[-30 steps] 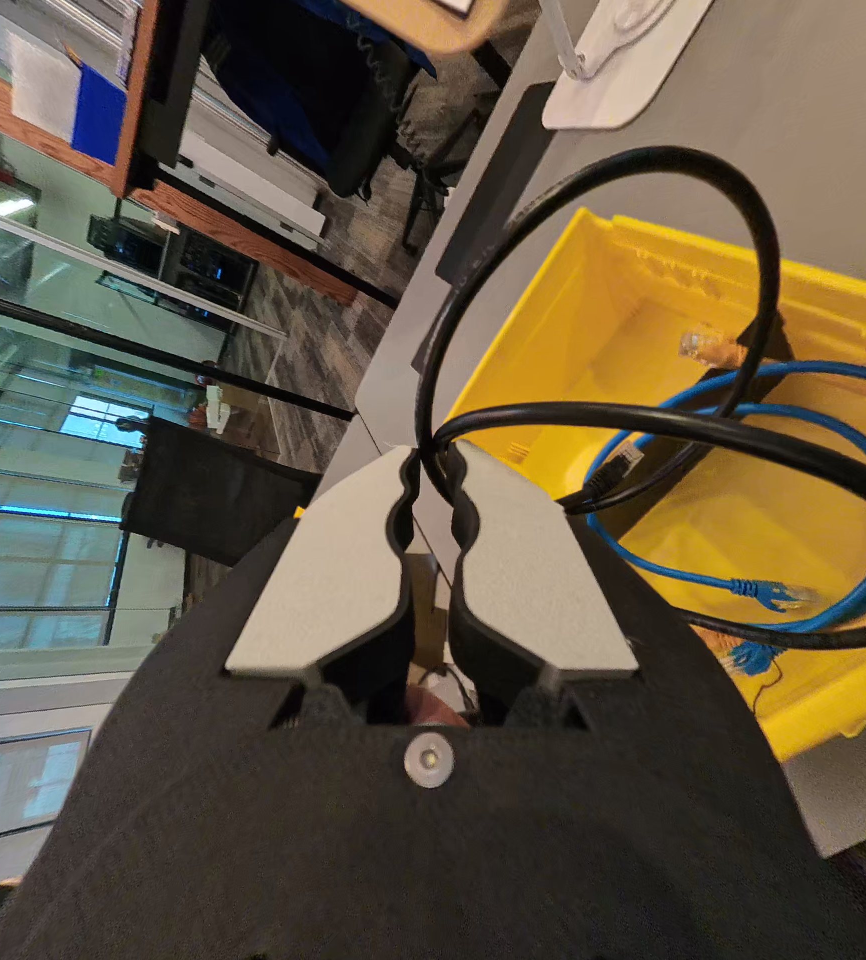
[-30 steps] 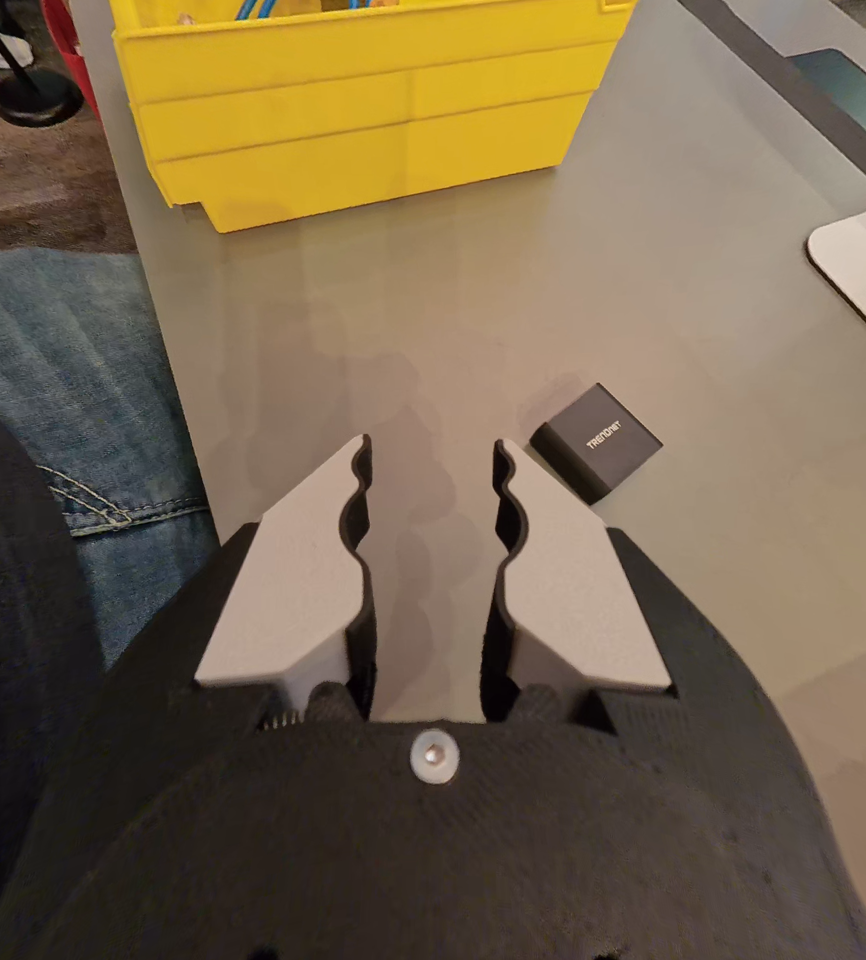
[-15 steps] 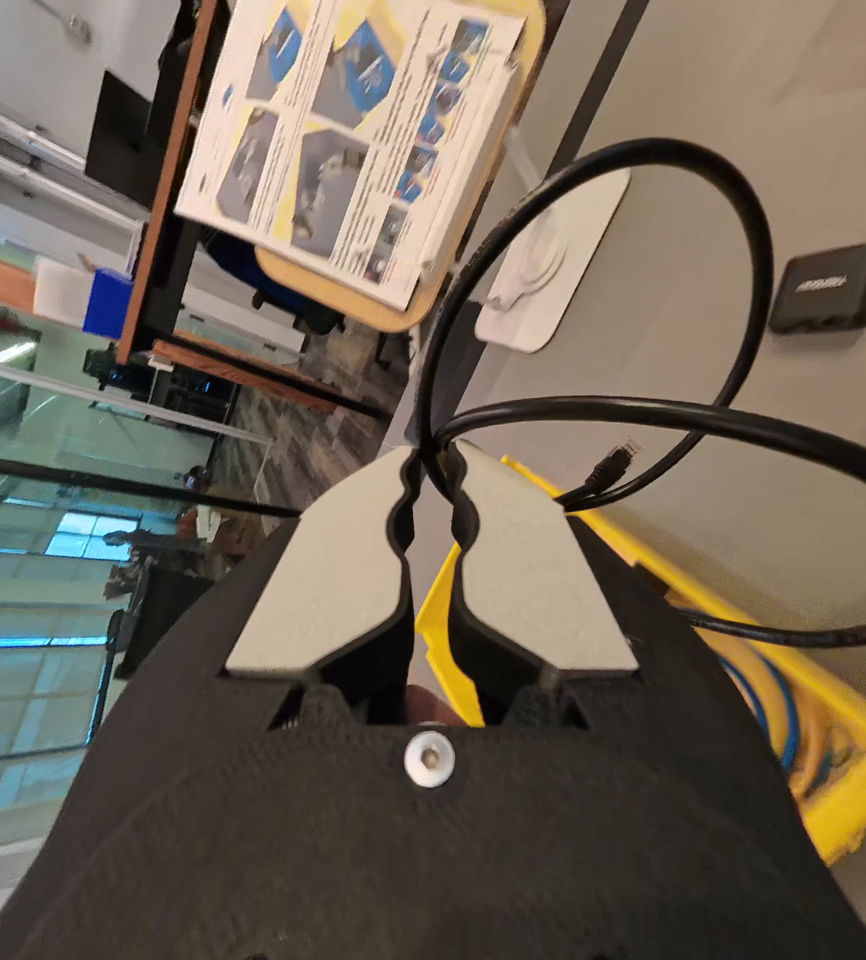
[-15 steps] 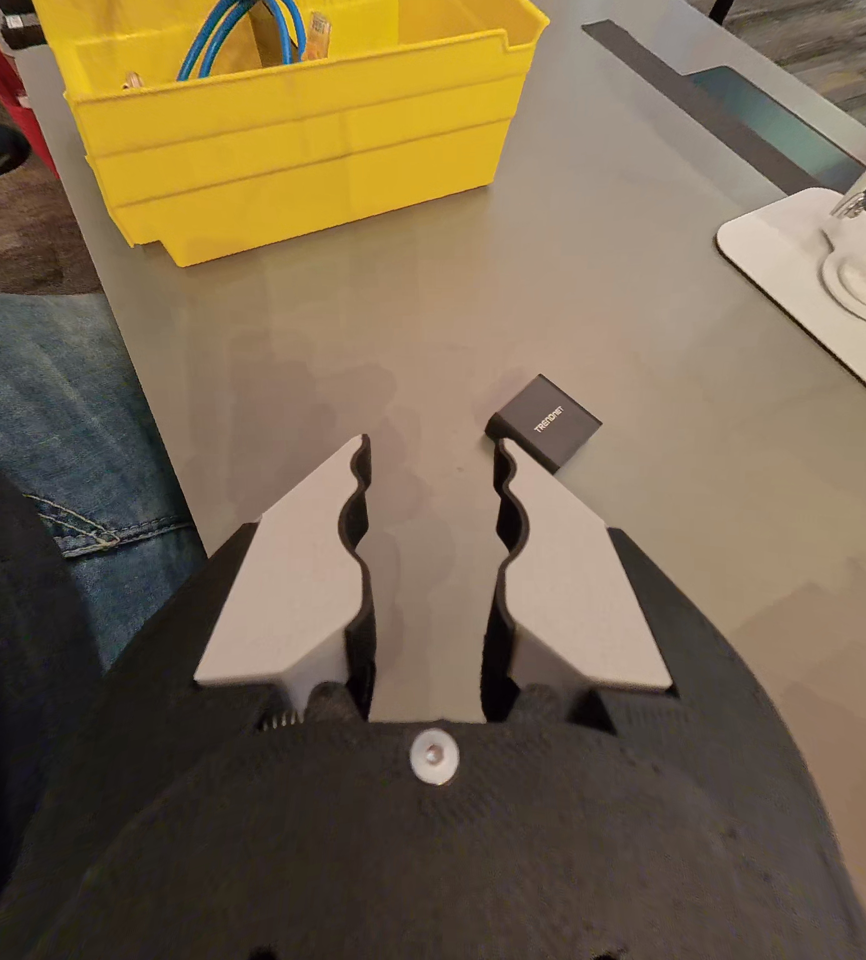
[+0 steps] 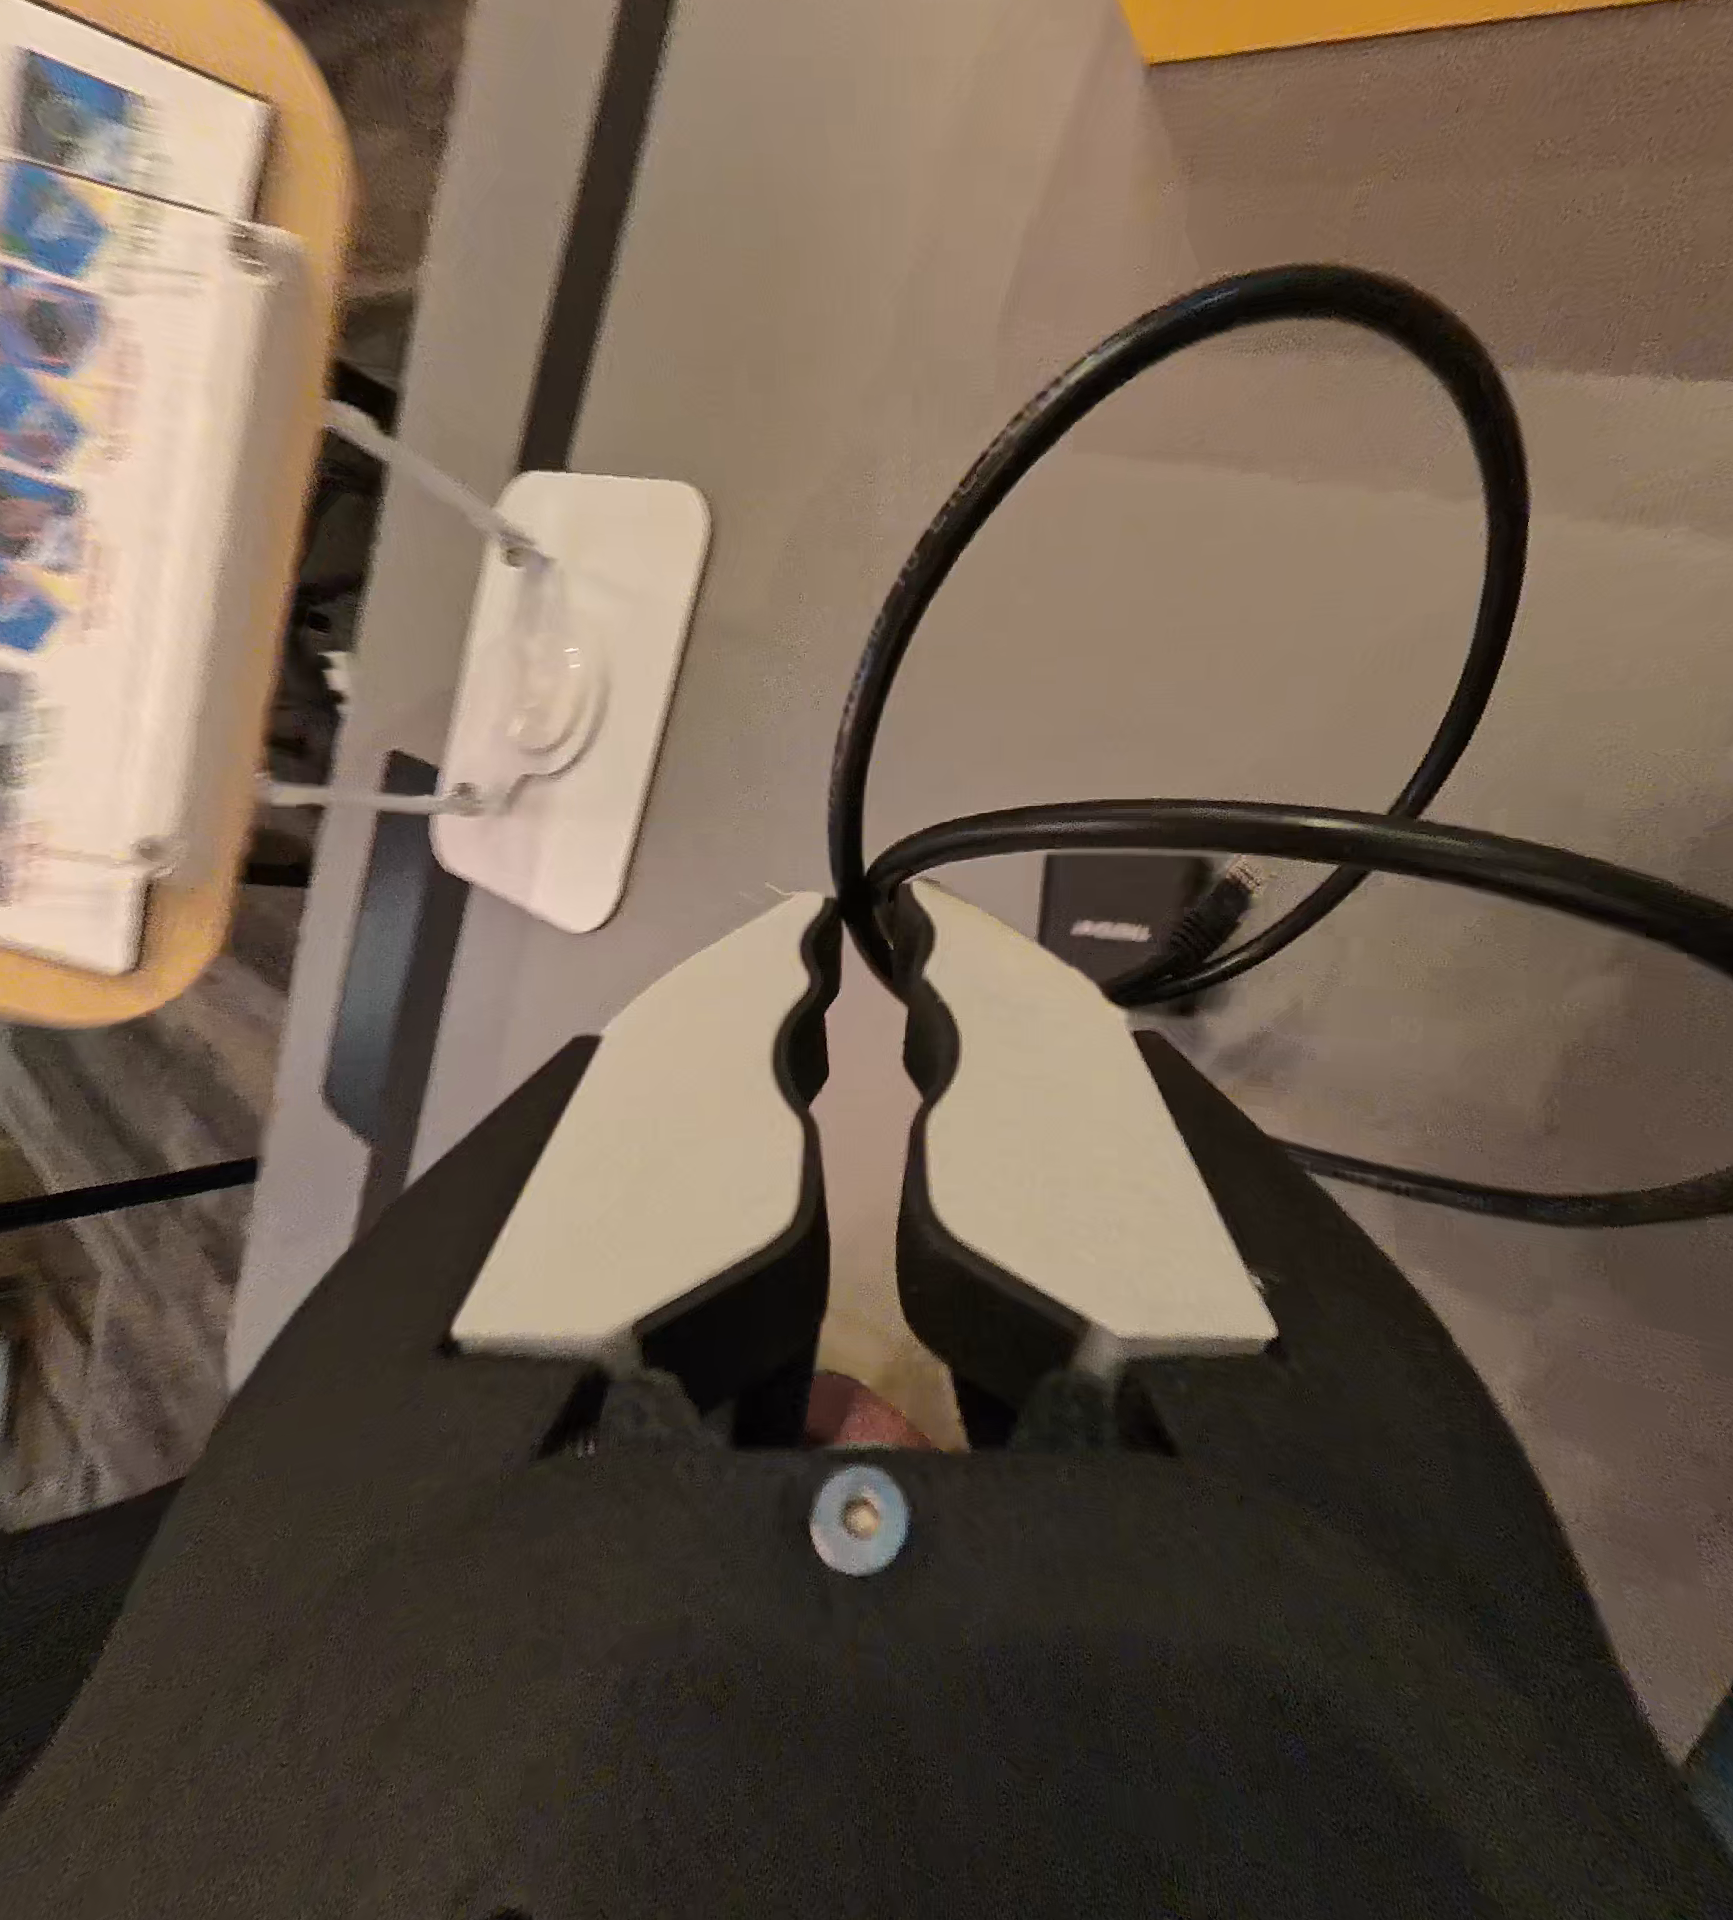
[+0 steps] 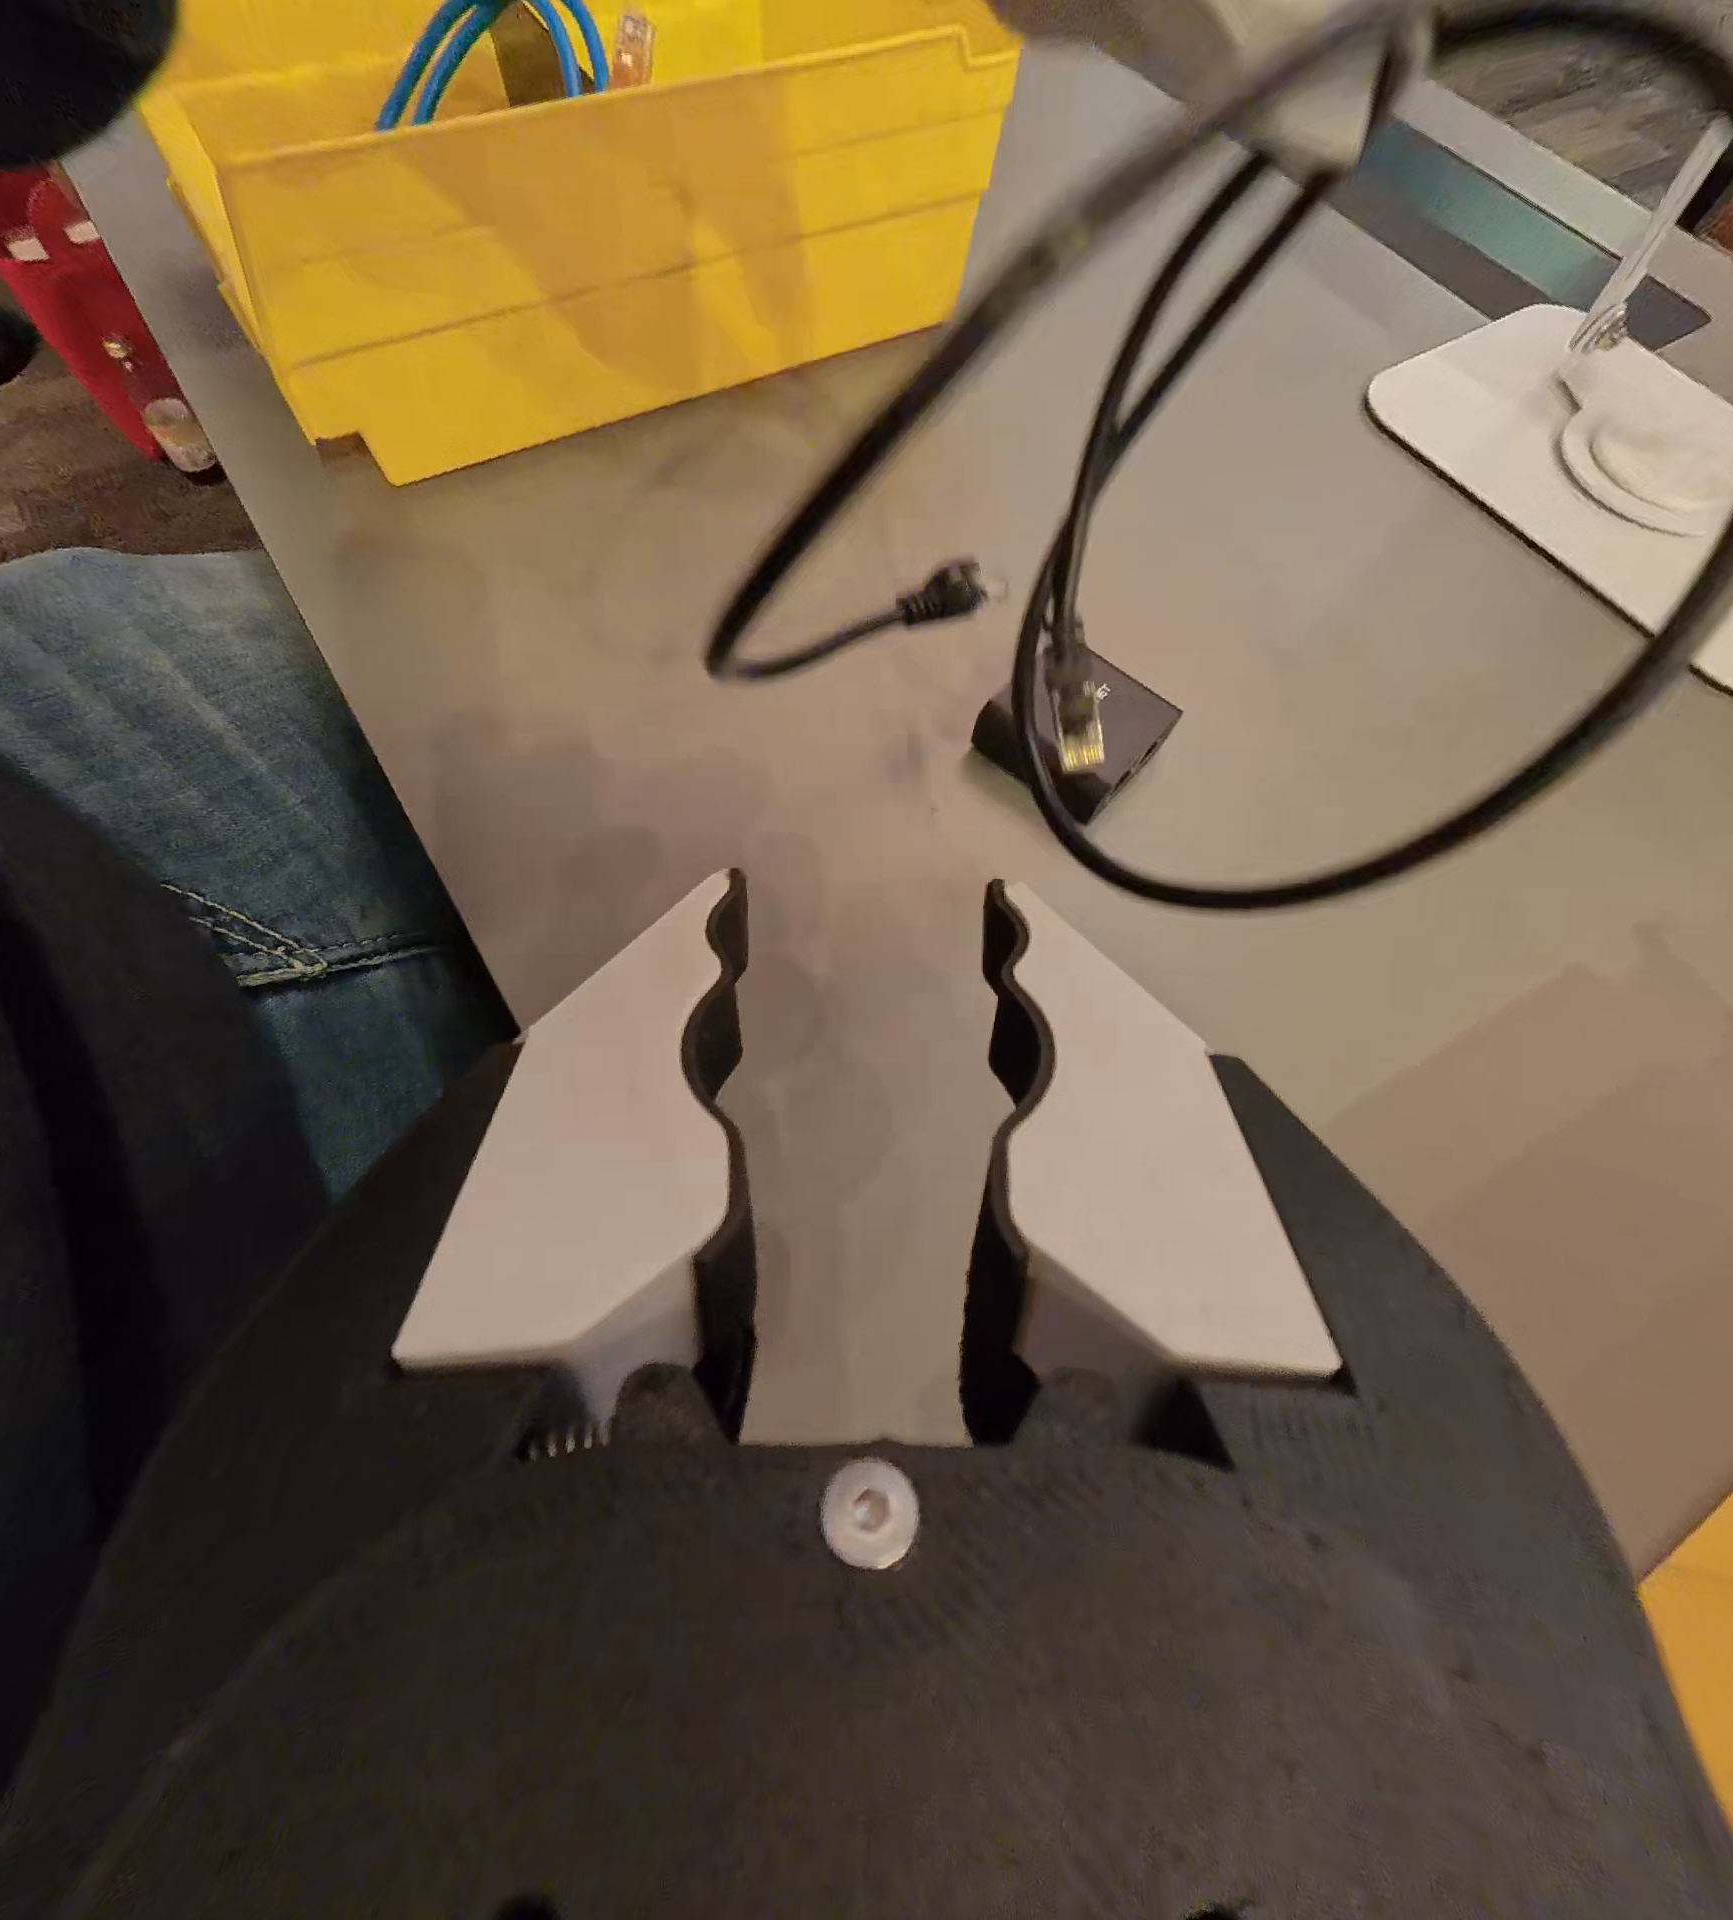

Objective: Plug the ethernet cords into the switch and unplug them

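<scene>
My left gripper (image 5: 870,914) is shut on a coiled black ethernet cord (image 5: 1142,312) and holds it above the grey table. One plug (image 5: 1217,914) hangs in front of the small black switch (image 5: 1111,914). In the right wrist view the same cord (image 6: 1090,416) hangs in loops over the table, with one plug (image 6: 1078,717) dangling just over the switch (image 6: 1137,717) and the other plug (image 6: 945,601) low near the table. My right gripper (image 6: 862,894) is open and empty, a little in front of the switch and to its left.
A yellow bin (image 6: 581,260) with blue cords (image 6: 446,73) stands at the far left of the table (image 6: 1361,935). A white stand base (image 6: 1568,468) sits at the right; it also shows in the left wrist view (image 5: 581,707), holding a printed sheet (image 5: 31,468). A person's jeans-clad leg (image 6: 166,779) is at the left table edge. Tip to tip, the grippers are about 15 centimetres apart. Both grippers' tips are roughly 15 centimetres from the small black switch (image 5: 1111,914).
My left gripper has carried the black cord out of the yellow bin and over to the switch. The cord now hangs in the right wrist view. My right gripper has stayed open.
</scene>
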`<action>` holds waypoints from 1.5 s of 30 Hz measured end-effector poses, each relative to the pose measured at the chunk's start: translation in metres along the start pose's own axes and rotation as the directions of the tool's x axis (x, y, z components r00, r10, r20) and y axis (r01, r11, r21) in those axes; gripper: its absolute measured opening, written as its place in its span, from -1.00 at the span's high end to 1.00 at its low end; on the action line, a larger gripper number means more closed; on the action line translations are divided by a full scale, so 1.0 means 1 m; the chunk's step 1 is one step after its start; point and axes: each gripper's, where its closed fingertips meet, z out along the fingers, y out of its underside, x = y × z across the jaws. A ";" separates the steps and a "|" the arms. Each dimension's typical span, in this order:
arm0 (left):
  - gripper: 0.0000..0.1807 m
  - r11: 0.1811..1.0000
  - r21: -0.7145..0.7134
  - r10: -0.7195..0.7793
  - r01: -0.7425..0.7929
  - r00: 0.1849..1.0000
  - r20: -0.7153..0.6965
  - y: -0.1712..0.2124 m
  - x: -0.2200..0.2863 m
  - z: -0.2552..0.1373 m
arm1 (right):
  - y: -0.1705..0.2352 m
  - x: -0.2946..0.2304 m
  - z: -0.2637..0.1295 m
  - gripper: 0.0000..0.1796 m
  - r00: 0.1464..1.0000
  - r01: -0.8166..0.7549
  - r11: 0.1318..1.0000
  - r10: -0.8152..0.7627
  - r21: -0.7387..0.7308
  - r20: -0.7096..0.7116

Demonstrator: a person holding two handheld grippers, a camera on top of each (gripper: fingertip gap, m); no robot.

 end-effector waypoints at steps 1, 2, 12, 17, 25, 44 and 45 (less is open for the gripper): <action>0.90 1.000 -0.004 -0.005 0.005 0.999 -0.032 -0.005 0.006 0.011 | 0.000 -0.001 -0.002 0.52 1.000 0.002 1.000 -0.002 0.002 0.001; 0.90 1.000 -0.001 -0.011 0.011 0.998 -0.054 -0.010 0.011 0.021 | 0.002 -0.003 -0.003 0.54 1.000 0.006 1.000 -0.006 -0.001 0.003; 0.89 0.999 -0.044 0.014 -0.023 0.980 -0.198 -0.046 0.049 0.091 | 0.014 -0.016 0.010 0.54 0.996 0.073 0.996 -0.069 -0.057 0.053; 0.76 0.999 -0.018 -0.037 0.033 0.958 -0.286 -0.042 0.058 0.101 | 0.019 -0.013 0.016 0.52 0.997 0.061 0.995 -0.058 -0.074 0.054; 0.44 0.978 0.007 -0.194 0.209 0.918 -0.347 -0.002 0.034 0.060 | 0.022 -0.012 0.025 0.51 0.997 0.057 0.993 -0.051 -0.104 0.063; 0.35 0.953 -0.250 -0.257 0.171 0.894 -0.368 0.084 0.096 0.103 | 0.022 -0.012 0.023 0.51 0.997 0.039 0.995 -0.032 -0.093 0.075; 0.35 0.951 -0.256 -0.264 0.175 0.890 -0.372 0.085 0.096 0.101 | 0.022 -0.012 0.023 0.51 0.997 0.037 0.995 -0.030 -0.092 0.078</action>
